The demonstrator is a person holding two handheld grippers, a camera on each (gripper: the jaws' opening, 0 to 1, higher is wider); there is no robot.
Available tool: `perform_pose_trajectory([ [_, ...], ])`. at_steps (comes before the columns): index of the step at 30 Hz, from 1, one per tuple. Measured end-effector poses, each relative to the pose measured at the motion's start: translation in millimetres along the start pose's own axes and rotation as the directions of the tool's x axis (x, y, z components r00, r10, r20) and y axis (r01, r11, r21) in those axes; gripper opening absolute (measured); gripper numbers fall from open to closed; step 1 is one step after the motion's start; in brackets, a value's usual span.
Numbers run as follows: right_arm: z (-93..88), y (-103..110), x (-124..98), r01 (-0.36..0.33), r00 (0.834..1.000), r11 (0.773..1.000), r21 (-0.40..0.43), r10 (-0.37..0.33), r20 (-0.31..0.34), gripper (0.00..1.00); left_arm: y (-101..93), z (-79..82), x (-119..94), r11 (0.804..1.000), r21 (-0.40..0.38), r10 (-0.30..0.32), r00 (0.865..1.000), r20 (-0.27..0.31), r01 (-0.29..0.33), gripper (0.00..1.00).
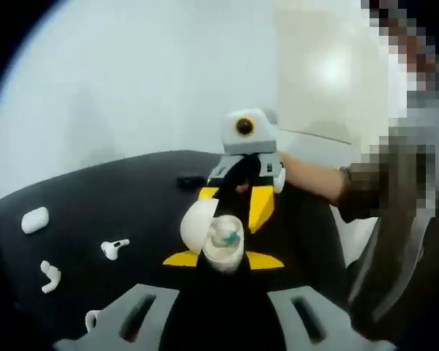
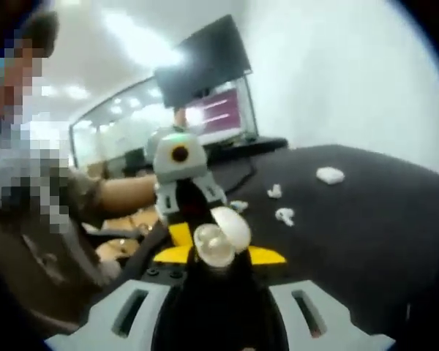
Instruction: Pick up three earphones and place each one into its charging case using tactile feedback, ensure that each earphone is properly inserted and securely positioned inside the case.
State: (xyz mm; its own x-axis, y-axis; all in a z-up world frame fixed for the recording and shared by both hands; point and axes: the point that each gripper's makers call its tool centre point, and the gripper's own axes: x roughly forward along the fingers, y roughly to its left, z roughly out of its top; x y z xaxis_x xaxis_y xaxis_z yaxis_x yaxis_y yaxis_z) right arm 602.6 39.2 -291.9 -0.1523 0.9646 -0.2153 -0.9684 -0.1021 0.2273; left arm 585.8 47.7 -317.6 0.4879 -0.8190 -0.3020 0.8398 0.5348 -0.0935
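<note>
Your two claws face each other over the black table (image 1: 132,190), and an open white charging case (image 1: 216,238) sits between them with its lid swung up. In the left gripper view your left claw (image 1: 223,257) has yellow-tipped jaws low in the picture with the case pinched between their tips, so it is grasping the case. A pale earphone with a teal spot (image 1: 227,235) sits in the case's mouth. Your right claw (image 1: 245,197) comes in from the far side, tilted down toward the case, with one yellow pad just above the lid; your bare forearm (image 1: 311,179) stretches back from it to a dark rolled sleeve (image 1: 362,190).

In the right gripper view, the right claw (image 2: 218,252) has its yellow tips on either side of the same case (image 2: 221,238); whether they are pressing on it or only framing it cannot be told. The left claw (image 2: 186,212) stands just behind the case, pointing down at it.

On the table to the side lie a loose earphone (image 1: 114,248), another earphone (image 1: 50,276) nearer the edge, and a closed white case (image 1: 34,220) beyond them, all well apart from the open case.
</note>
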Motion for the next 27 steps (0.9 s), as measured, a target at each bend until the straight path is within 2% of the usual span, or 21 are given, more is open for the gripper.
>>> perform_pose_trajectory([
  [2,6.8,-1.7,-6.4,-0.001,0.999,0.997,0.077,-0.002,0.033,0.26,-0.7,-2.5,0.8,1.000,-0.012,-0.007,1.000,-0.011,0.007,0.18],
  [4,8.5,-3.0,-11.4,-0.003,0.999,0.993,0.119,-0.001,0.038,0.21,-1.7,-3.7,1.9,1.000,-0.009,-0.009,1.000,-0.018,0.009,0.18],
  [6,10.0,-4.4,-12.3,0.006,0.999,0.992,0.125,-0.012,0.046,0.19,-2.4,-4.4,3.2,1.000,0.009,-0.003,1.000,-0.021,0.003,0.18],
  [9,2.6,-7.1,-10.4,0.029,1.000,0.990,0.136,-0.029,0.003,0.16,-1.9,-3.8,3.3,1.000,0.013,0.000,1.000,-0.020,0.000,0.18],
  [11,1.2,-5.9,-8.6,0.033,0.999,0.991,0.127,-0.032,-0.003,0.15,-2.2,-3.6,3.6,1.000,0.018,0.001,1.000,-0.022,-0.001,0.18],
  [18,-1.7,1.5,-5.1,-0.004,1.000,0.981,0.193,0.007,-0.017,0.10,-3.5,-2.5,4.5,0.999,0.051,0.001,1.000,-0.022,0.001,0.18],
  [22,3.3,3.5,-4.4,-0.040,0.999,0.951,0.307,0.036,0.017,0.08,-5.7,-1.3,5.1,0.995,0.098,0.001,1.000,-0.025,0.002,0.18],
  [23,5.2,3.3,-3.2,-0.050,0.999,0.934,0.354,0.042,0.030,0.08,-5.5,-1.2,5.1,0.995,0.105,0.002,1.000,-0.025,0.000,0.18],
  [25,4.2,-1.3,-1.2,-0.042,0.999,0.914,0.403,0.032,0.032,0.08,-4.8,-0.8,4.8,0.992,0.124,0.009,1.000,-0.024,-0.006,0.18],
  [27,2.6,-7.0,2.8,-0.006,1.000,0.925,0.380,-0.005,0.028,0.13,-4.9,0.3,5.5,0.990,0.138,0.008,1.000,-0.018,-0.005,0.17],
])
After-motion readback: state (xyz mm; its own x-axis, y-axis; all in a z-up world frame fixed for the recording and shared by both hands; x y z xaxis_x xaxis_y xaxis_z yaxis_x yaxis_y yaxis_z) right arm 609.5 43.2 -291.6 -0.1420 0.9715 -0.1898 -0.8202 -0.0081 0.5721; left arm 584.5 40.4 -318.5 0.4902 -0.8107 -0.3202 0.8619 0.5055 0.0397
